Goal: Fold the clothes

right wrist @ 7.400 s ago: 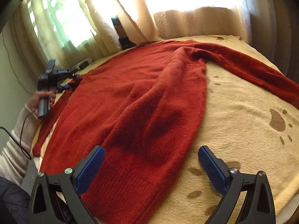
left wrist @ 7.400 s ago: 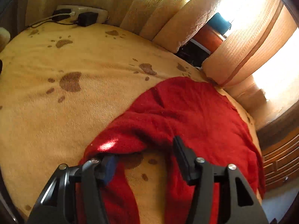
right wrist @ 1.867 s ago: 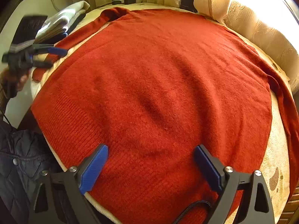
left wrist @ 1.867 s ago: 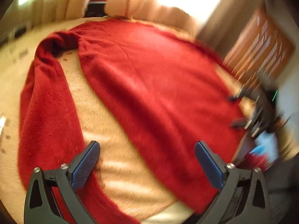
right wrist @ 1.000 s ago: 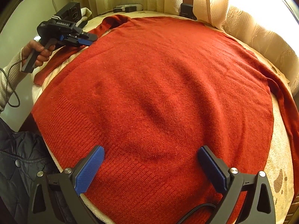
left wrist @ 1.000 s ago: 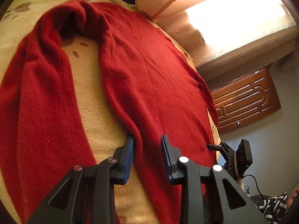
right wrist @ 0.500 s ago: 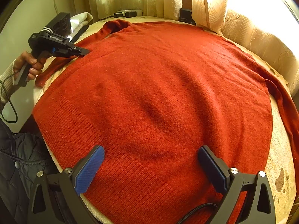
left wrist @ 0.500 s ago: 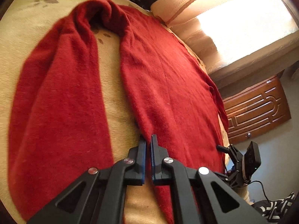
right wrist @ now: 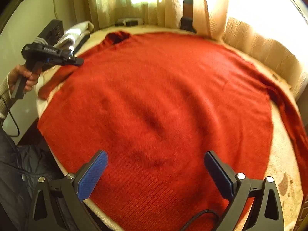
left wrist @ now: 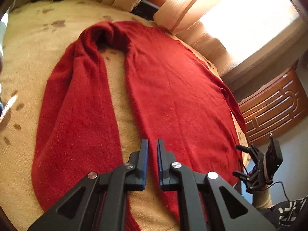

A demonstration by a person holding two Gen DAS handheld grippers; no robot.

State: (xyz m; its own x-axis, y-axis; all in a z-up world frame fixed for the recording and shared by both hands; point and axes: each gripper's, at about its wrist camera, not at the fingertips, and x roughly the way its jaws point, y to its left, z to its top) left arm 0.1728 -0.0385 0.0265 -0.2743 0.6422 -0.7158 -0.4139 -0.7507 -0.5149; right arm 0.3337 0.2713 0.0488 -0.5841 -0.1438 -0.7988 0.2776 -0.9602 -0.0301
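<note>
A red sweater [left wrist: 173,96] lies spread flat on the beige blanket [left wrist: 28,48], its hem toward the right wrist camera [right wrist: 163,105]. One sleeve [left wrist: 77,105] runs beside the body, with a strip of blanket between them. My left gripper [left wrist: 152,150] sits low at the body's side edge near that sleeve, jaws closed to a narrow slit with red knit in it. In the right wrist view the left gripper [right wrist: 79,61] touches the same edge. My right gripper [right wrist: 156,165] hovers wide open above the ribbed hem, nothing between its fingers; it also shows at the far side [left wrist: 238,159].
The other sleeve [right wrist: 288,111] trails along the bed's right side. A stack of folded clothes [right wrist: 77,34] lies at the far left corner. A power strip [right wrist: 129,21] sits by the curtains [right wrist: 207,9]. A wooden cabinet [left wrist: 273,107] stands beyond the bed.
My left gripper went from wide open over the sleeve to closed at the sweater's side edge. The right gripper stayed open over the hem and barely moved.
</note>
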